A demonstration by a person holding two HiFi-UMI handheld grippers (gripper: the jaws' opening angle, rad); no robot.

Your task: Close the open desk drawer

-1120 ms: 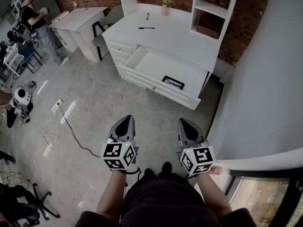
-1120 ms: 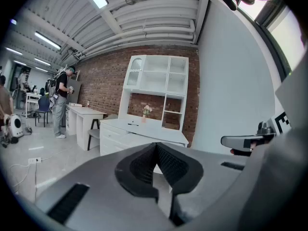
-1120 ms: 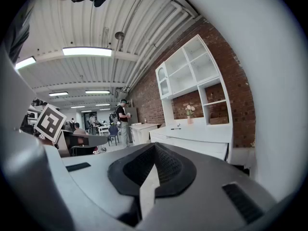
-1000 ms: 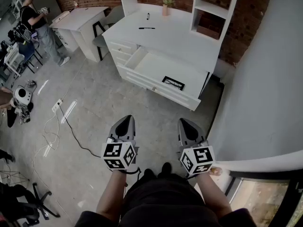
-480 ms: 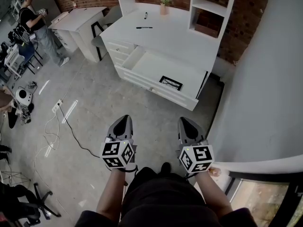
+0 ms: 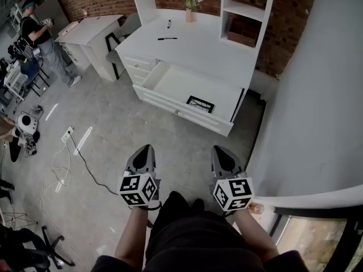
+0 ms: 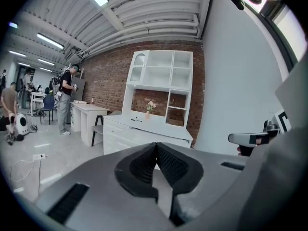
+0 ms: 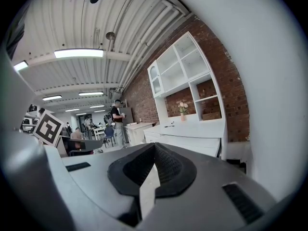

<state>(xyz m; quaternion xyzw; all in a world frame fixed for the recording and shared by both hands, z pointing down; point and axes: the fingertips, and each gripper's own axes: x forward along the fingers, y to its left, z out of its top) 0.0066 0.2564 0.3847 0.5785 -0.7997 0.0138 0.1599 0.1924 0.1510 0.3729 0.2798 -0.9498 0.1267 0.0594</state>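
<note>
A white desk (image 6: 187,44) stands against the brick wall, with its wide top drawer (image 6: 170,85) pulled open toward me. Inside the drawer lies a black-framed card (image 6: 200,103). The drawer front (image 6: 187,113) faces me across bare floor. My left gripper (image 6: 146,148) and right gripper (image 6: 217,149) hang side by side well short of the drawer, both shut with nothing between the jaws. In the left gripper view the desk (image 7: 144,129) shows ahead, and in the right gripper view the desk (image 8: 192,131) shows too.
A pen (image 6: 167,38), a marker (image 6: 169,23) and a flower vase (image 6: 190,7) sit on the desktop. A grey wall (image 6: 317,95) runs along the right. A cable (image 6: 74,152) trails on the concrete floor at left. A second desk (image 6: 91,30) and a person (image 6: 34,33) stand far left.
The view has moved forward, so the desk sits a little higher and to the left in the frame. Both grippers keep their places side by side, still shut.
</note>
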